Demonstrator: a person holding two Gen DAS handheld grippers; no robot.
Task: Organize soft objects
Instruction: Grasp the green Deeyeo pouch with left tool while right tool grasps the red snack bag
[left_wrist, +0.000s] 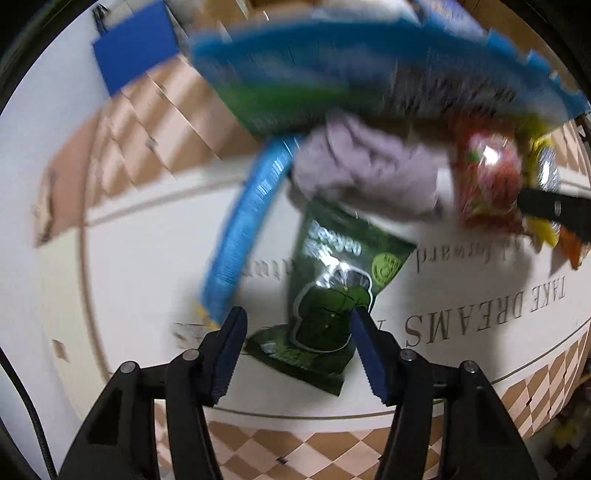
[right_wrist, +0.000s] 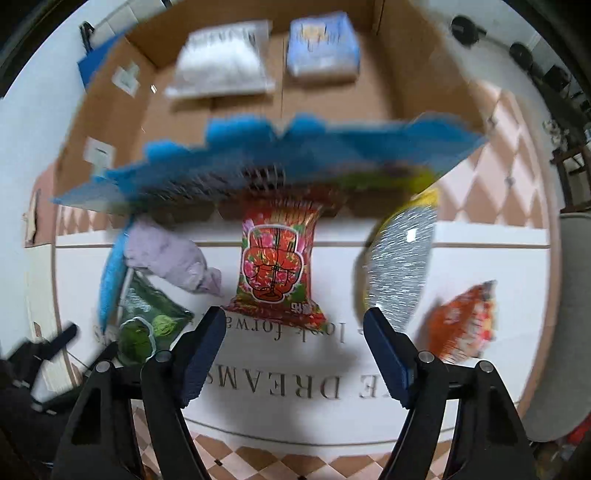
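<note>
Both views are motion-blurred. A dark green snack bag (left_wrist: 332, 295) lies on the white mat, right in front of my open, empty left gripper (left_wrist: 297, 319). Behind it are a crumpled lilac cloth (left_wrist: 365, 173), a red snack bag (left_wrist: 487, 181) and a large blue bag (left_wrist: 332, 70) held up in the air. My right gripper (right_wrist: 293, 319) is open and empty, just short of the red snack bag (right_wrist: 277, 266). To its sides are the lilac cloth (right_wrist: 170, 258), the green bag (right_wrist: 147, 321), a silver-and-yellow bag (right_wrist: 402, 266) and an orange bag (right_wrist: 465, 325).
An open cardboard box (right_wrist: 122, 122) stands behind the mat and holds a white packet (right_wrist: 221, 62) and a pale blue packet (right_wrist: 325, 44). The white mat (right_wrist: 332, 413) with printed lettering lies on a checkered floor (right_wrist: 258, 461). The right gripper's tip (left_wrist: 554, 210) shows at the left view's right edge.
</note>
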